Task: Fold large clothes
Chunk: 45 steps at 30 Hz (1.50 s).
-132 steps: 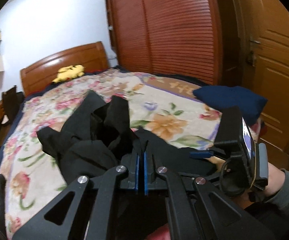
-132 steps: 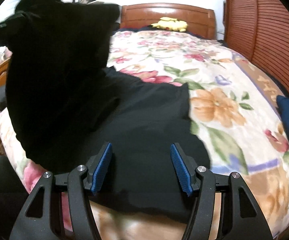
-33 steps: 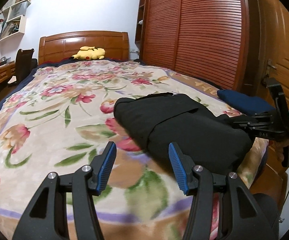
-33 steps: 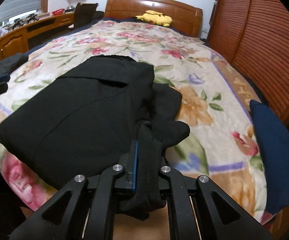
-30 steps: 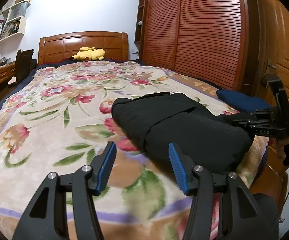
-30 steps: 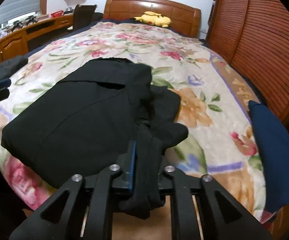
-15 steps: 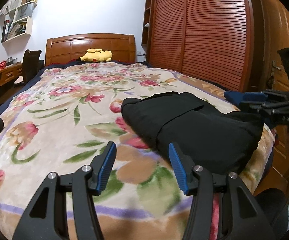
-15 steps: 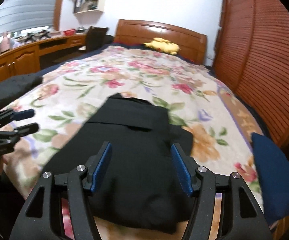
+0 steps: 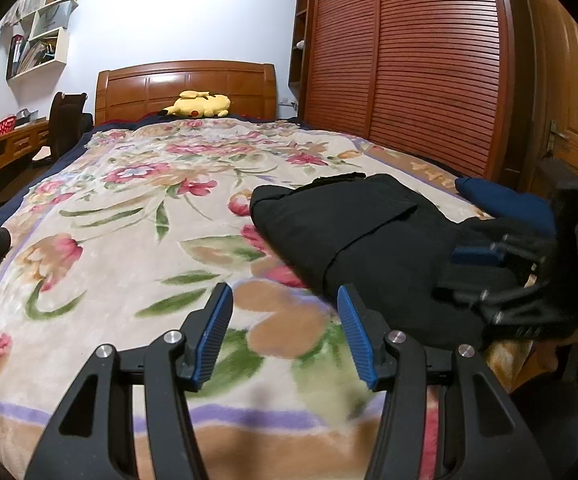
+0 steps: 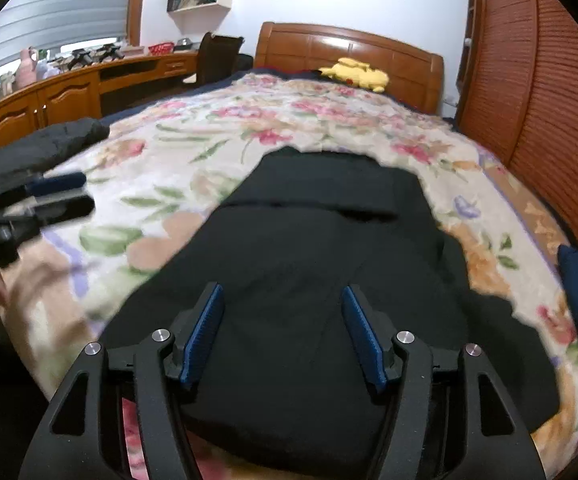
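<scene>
A folded black garment (image 9: 361,236) lies on the floral bedspread (image 9: 137,200) near the bed's foot edge; it fills the middle of the right wrist view (image 10: 321,264). My left gripper (image 9: 285,332) is open and empty, over the bedspread just left of the garment. My right gripper (image 10: 283,336) is open and empty, directly above the garment's near end; it shows blurred at the right of the left wrist view (image 9: 505,272). The left gripper appears blurred at the left edge of the right wrist view (image 10: 49,196).
A navy folded cloth (image 9: 505,200) lies at the bed's right edge. A dark garment pile (image 10: 45,144) sits at the left edge. A yellow plush toy (image 9: 199,105) rests by the headboard. Slatted wardrobe doors (image 9: 409,80) stand right, a desk (image 10: 69,88) left.
My right gripper let go of the black garment's edge, opened and lifted above it. My left gripper stayed open and drifted slightly. The garment lies folded and still.
</scene>
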Each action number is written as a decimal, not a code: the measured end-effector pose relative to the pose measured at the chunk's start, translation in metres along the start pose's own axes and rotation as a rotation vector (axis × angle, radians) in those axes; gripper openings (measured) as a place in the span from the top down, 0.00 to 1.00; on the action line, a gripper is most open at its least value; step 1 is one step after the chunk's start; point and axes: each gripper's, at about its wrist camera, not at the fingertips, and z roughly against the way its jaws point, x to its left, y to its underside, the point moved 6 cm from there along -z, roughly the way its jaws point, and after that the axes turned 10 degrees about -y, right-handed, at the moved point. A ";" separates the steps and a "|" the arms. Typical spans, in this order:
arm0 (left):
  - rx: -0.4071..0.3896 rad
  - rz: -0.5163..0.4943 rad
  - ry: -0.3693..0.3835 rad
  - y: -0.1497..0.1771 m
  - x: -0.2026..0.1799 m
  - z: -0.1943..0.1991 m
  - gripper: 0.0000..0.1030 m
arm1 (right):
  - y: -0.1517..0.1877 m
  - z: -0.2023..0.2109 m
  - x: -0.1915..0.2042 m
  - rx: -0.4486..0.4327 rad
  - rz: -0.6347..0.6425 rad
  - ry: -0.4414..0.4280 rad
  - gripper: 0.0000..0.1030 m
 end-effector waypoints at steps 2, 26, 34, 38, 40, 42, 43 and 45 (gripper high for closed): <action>0.003 0.002 0.000 0.000 0.000 -0.001 0.48 | 0.009 -0.009 -0.002 0.007 -0.033 -0.021 0.38; 0.009 -0.014 0.006 0.006 -0.009 -0.007 0.48 | 0.038 0.060 -0.060 0.008 -0.113 0.094 0.38; 0.012 -0.003 0.027 0.003 -0.013 -0.009 0.48 | 0.043 0.064 -0.055 0.000 -0.068 0.150 0.38; 0.015 -0.015 0.008 -0.005 -0.012 -0.012 0.48 | 0.040 0.082 -0.056 -0.039 -0.077 0.146 0.37; 0.023 -0.023 -0.002 -0.010 -0.011 -0.016 0.48 | 0.041 0.093 -0.060 -0.059 -0.087 0.150 0.37; 0.035 -0.034 -0.010 -0.013 -0.010 -0.022 0.48 | 0.044 0.100 -0.064 -0.064 -0.097 0.156 0.37; 0.040 -0.037 -0.009 -0.013 -0.010 -0.024 0.48 | 0.046 0.103 -0.067 -0.064 -0.101 0.161 0.37; 0.062 -0.044 -0.004 -0.015 -0.009 -0.033 0.48 | 0.054 0.107 -0.073 -0.062 -0.113 0.175 0.37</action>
